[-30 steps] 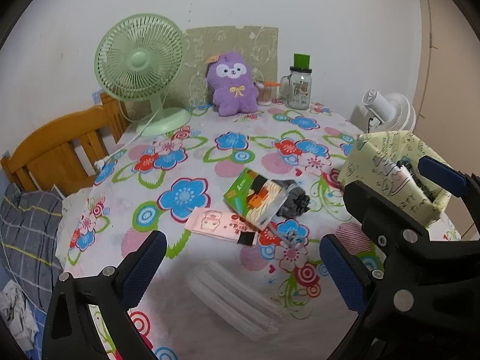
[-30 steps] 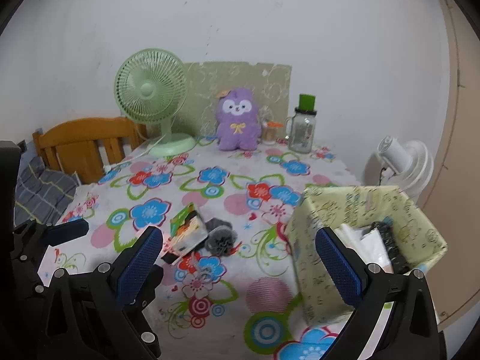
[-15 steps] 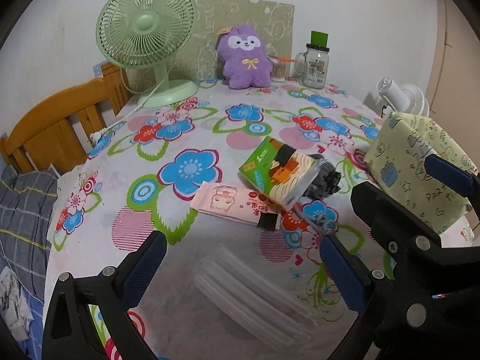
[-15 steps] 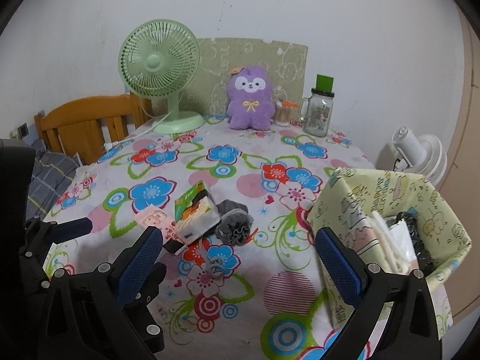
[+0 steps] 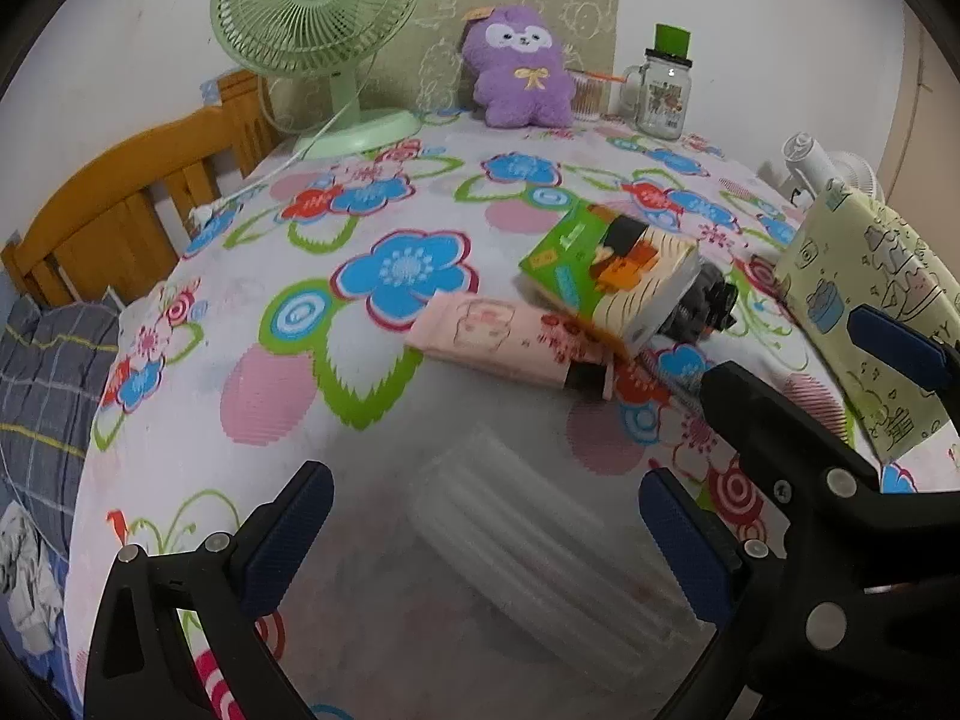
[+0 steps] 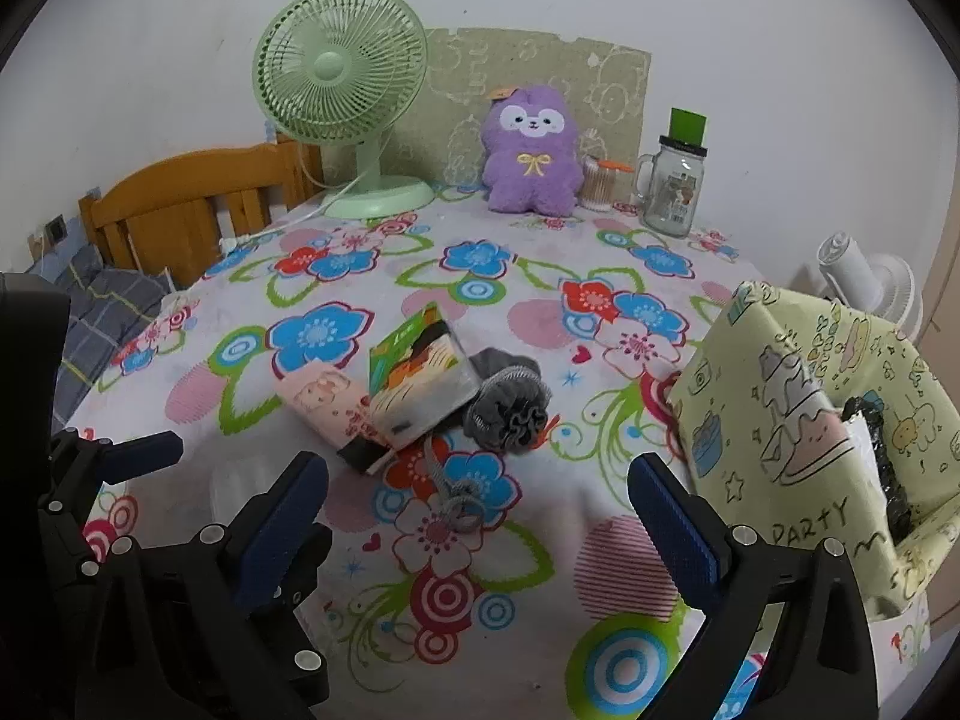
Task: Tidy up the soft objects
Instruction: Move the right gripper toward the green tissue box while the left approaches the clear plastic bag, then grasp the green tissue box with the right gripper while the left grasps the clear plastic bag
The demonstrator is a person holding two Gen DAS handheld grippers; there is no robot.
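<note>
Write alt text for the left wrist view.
Open left gripper hovers above a clear packet on a floral tablecloth. Beyond lie a pink packet and green tissue pack; a yellow bag stands right.

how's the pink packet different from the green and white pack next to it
The pink packet lies flat on the tablecloth; the green and white pack is thicker and tilted, its lower edge propped on the pink one. The pink packet is pale with a faint cartoon print; the other has bold green, orange and white print. Both are soft wrapped packs touching mid-table.
</note>
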